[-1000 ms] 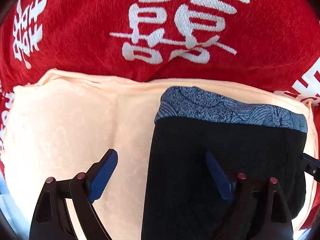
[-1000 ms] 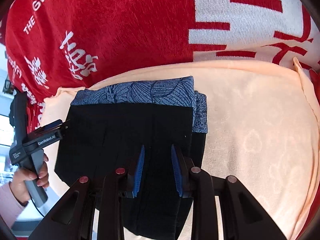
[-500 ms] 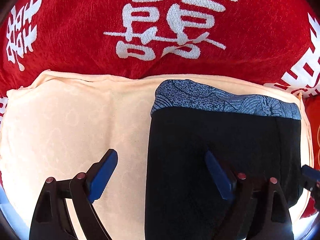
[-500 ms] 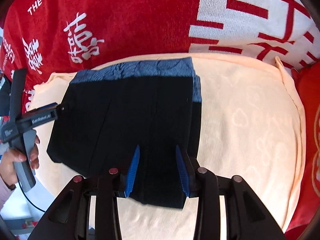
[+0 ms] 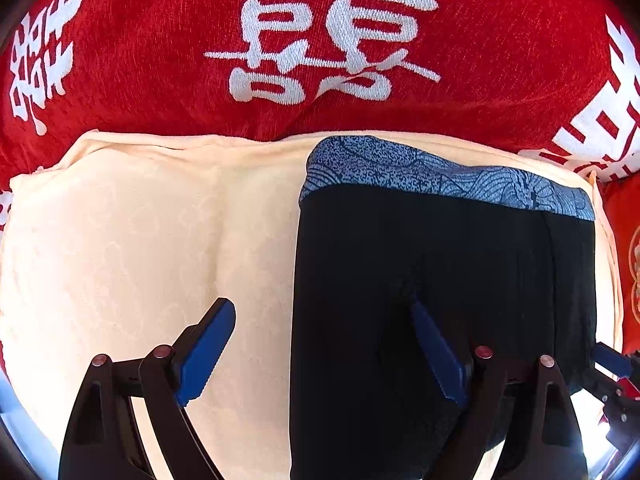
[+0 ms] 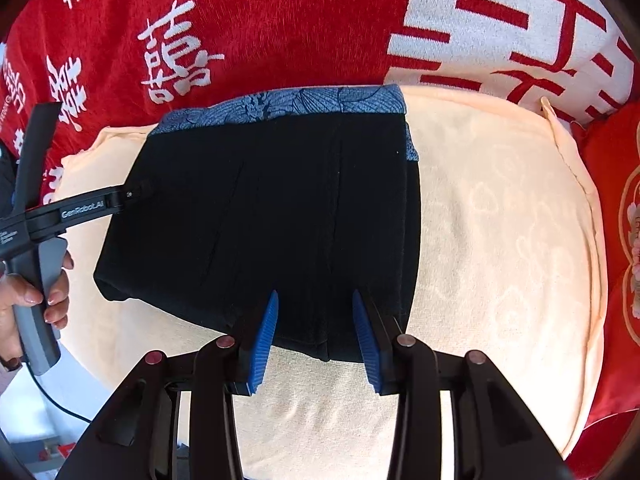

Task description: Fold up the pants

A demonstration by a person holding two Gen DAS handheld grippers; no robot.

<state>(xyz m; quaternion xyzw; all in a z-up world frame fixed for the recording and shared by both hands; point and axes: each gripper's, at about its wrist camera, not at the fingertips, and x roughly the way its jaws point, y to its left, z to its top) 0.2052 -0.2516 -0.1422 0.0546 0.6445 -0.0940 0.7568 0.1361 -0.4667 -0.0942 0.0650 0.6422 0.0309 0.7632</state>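
Black pants lie folded on the cream cushion, blue waistband at far edge. Soft, limp, light fabric; pinch all layers at near hem. Left hand-held gripper wide, empty; right hand-held gripper part-open, holding nothing

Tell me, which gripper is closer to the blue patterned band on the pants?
Hard to tell. The left gripper straddles the pants' left edge; the right gripper sits at their near hem. Both are far from the blue patterned band.

Matt black cloth pants lie on a soft cream towel over plush red fabric.
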